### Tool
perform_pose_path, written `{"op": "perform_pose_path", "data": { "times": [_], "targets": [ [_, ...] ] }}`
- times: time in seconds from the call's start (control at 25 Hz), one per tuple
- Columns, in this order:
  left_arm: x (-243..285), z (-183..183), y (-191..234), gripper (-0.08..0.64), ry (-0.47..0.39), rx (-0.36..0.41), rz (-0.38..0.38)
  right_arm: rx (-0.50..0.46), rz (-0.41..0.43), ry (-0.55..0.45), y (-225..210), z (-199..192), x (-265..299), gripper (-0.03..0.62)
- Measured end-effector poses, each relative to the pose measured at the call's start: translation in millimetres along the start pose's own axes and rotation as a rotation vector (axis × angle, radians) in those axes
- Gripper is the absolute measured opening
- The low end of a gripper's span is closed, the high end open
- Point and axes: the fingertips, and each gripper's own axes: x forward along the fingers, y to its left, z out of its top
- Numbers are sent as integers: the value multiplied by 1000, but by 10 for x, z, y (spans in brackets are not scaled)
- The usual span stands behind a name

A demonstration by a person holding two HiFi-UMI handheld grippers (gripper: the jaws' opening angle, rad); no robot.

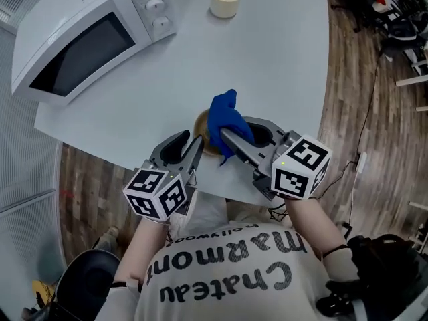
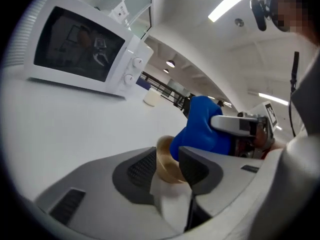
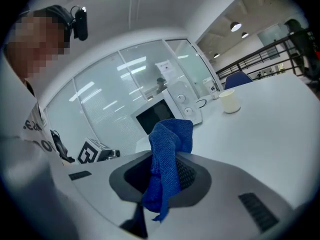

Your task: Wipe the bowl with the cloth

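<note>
A small tan bowl (image 1: 202, 130) sits on the white table (image 1: 274, 65) close to its front edge. A blue cloth (image 1: 226, 116) covers most of it. My right gripper (image 1: 237, 130) is shut on the cloth, which bunches up between its jaws (image 3: 167, 154) and hangs over the bowl. My left gripper (image 1: 192, 140) is at the bowl's left side with its jaws open. In the left gripper view the bowl (image 2: 167, 165) shows in the gap at the fingertips, with the cloth (image 2: 202, 129) and the right gripper's finger (image 2: 235, 124) just beyond it.
A white microwave (image 1: 80, 39) stands at the table's far left. A cream cup (image 1: 225, 1) stands at the far middle. The table's front edge runs right under both grippers, with wooden floor (image 1: 348, 132) beyond on the right.
</note>
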Motion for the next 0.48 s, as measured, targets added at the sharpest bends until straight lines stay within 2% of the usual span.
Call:
{"op": "perform_pose_path", "data": {
  "times": [0.16,0.32,0.48],
  "targets": [
    [168,-131,166,152,54,-29,97,-63,-56,74,-147,-169,128,63],
    [284,-193,95,156,93,-2,73,-38,-79,159,-232,-382,235,63],
    [369,-249,118,156,119,-69,92,-60,-74,211,-202,-513,300,63]
  ]
}}
